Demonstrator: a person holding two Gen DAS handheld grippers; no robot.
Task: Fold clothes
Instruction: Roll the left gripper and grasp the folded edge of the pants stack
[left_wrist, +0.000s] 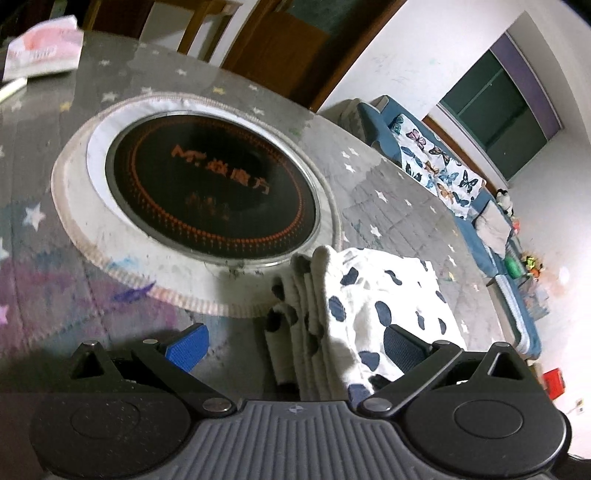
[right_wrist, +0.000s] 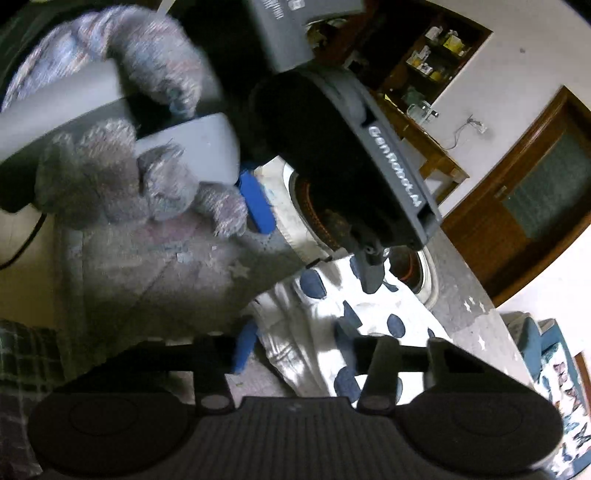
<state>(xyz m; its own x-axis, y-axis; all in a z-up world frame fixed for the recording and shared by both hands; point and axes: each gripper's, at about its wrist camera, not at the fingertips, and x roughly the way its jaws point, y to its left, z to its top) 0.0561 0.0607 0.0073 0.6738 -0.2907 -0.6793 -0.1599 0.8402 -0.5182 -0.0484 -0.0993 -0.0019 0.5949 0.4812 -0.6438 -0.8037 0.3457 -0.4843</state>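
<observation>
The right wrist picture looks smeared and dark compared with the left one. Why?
Right wrist view: the gloved hand and the other gripper sit close to the lens, motion-blurred and shading much of the frame. Left wrist view: sharper, though the spotted cloth is glaringly bright and the hob bulges from fisheye distortion.

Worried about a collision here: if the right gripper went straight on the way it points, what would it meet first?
Most likely the spotted cloth already lying between its fingers; just beyond looms the left gripper, though depth is unclear.
</observation>
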